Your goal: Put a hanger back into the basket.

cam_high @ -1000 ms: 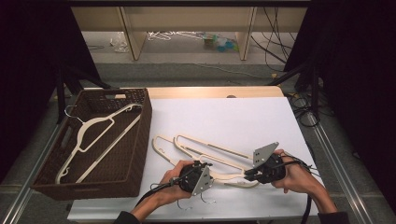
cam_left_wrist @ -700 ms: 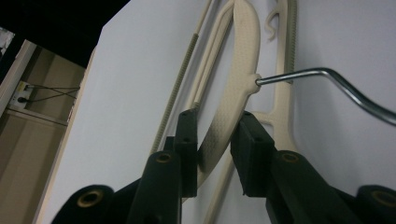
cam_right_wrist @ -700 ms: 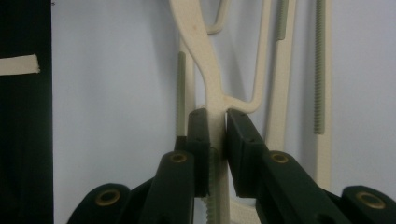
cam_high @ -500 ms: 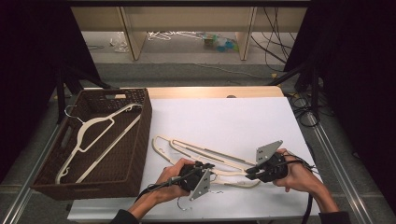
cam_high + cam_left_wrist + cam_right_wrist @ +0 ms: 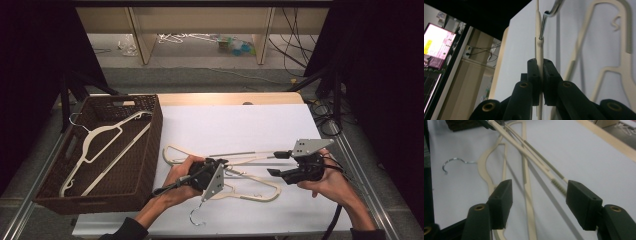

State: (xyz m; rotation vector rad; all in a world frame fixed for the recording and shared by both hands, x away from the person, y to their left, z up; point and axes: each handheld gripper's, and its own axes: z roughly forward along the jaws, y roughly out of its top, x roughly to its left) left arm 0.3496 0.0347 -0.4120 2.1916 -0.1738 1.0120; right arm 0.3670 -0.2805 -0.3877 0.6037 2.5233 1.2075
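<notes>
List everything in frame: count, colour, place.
Hangers on the sheet: at least two, cream with metal hooks, overlapping at front centre; one is lifted, clamped in the left tool.
Hanger in basket: one, cream, lying diagonally.
Basket: one, dark brown wicker, left edge of table.
Sheet: one, white, covering the tabletop.
Table: one, light wood, far edge showing.
Left tool: one, black, shut on the lifted hanger near its hook.
Right tool: one, black, open, jaws either side of a hanger arm.
Hands: two, at the front edge.
</notes>
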